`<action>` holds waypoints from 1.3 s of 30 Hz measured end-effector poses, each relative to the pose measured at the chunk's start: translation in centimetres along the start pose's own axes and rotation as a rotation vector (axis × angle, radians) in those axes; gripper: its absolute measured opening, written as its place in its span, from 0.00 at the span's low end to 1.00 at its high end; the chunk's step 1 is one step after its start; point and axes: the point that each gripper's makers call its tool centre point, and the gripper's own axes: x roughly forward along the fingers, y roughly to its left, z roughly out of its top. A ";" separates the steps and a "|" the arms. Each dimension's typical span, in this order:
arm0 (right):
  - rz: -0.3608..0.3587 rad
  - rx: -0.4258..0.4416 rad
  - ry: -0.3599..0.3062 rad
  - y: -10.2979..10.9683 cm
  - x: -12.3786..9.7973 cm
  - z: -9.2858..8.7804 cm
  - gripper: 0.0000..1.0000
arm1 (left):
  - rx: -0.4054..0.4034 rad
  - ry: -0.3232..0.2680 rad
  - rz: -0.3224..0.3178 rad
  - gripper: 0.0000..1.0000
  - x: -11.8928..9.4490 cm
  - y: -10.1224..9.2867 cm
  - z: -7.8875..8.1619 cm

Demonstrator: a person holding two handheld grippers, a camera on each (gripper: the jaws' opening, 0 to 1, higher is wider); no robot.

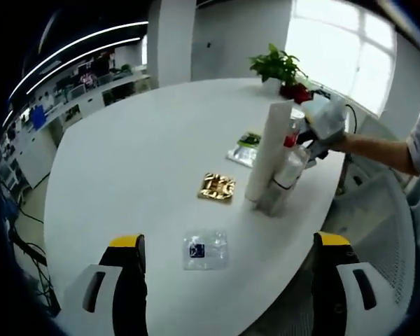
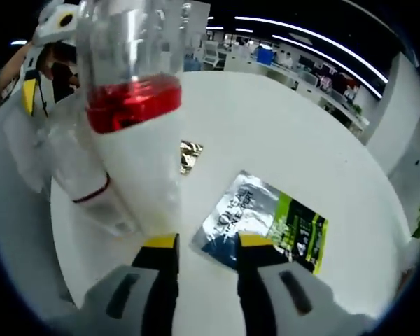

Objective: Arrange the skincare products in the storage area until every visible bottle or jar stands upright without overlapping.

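Note:
My left gripper stands wide open low over the white table, and a flat clear packet with a blue label lies between its jaws. Beyond it a tall white tube stands upright beside a clear bottle. A person's arm brings my right gripper to this cluster from the right. In the right gripper view a white bottle with a red band and clear cap looms just left of my right gripper. Its jaws stand narrowly apart, and the table shows through the gap.
A gold foil packet lies left of the tube. A silver and green sachet lies flat just past the right jaws. A potted plant stands at the table's far edge. The table's curved edge runs close on the right.

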 end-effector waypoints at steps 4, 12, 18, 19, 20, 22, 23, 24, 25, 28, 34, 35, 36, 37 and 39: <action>0.014 -0.023 -0.001 0.5 0.4 -0.1 0.30 | -0.002 0.001 -0.002 0.97 0.2 0.1 0.0; -0.026 -0.087 0.015 -0.4 0.4 -0.1 0.24 | -0.009 0.001 0.000 0.97 0.3 0.5 0.1; -0.036 -0.153 0.012 -0.2 0.6 0.1 0.16 | 0.002 -0.007 0.013 0.95 0.2 0.9 0.4; -0.039 -0.171 0.023 -0.2 0.6 -0.1 0.14 | 0.000 -0.011 0.014 0.96 0.1 0.9 0.4; -0.044 -0.189 0.028 -0.3 0.6 -0.1 0.13 | 0.000 -0.014 0.015 0.95 0.1 0.9 0.5; -0.062 -0.225 0.032 -0.5 0.6 0.0 0.08 | 0.001 -0.016 0.015 0.95 0.0 0.9 0.5; -0.063 -0.235 0.030 -0.5 0.7 0.1 0.05 | 0.002 -0.014 0.016 0.95 0.0 0.9 0.5; -0.072 -0.234 0.030 -0.7 0.7 0.1 0.03 | 0.003 -0.013 0.016 0.95 0.0 0.9 0.5; -0.077 -0.238 0.027 -0.9 0.7 0.2 0.03 | 0.003 -0.011 0.015 0.95 0.0 0.9 0.4; -0.092 -0.243 0.026 -1.5 0.7 0.4 0.01 | 0.003 -0.009 0.014 0.95 0.0 0.9 0.4; -0.089 -0.128 -0.022 -2.6 0.3 1.2 0.01 | 0.009 -0.008 0.024 0.95 0.2 1.1 0.4; -0.069 -0.076 -0.036 -2.6 0.3 1.4 0.01 | 0.011 -0.002 0.027 0.95 0.2 1.2 0.4; -0.061 -0.013 -0.055 -2.9 0.2 1.6 0.01 | 0.014 -0.003 0.028 0.95 0.2 1.3 0.4; -0.059 0.012 -0.077 -3.2 0.1 2.0 0.01 | 0.012 -0.003 0.030 0.95 0.2 1.4 0.5; -0.035 0.087 -0.113 -3.7 -0.1 2.6 0.01 | 0.011 -0.006 0.030 0.95 0.3 1.7 0.7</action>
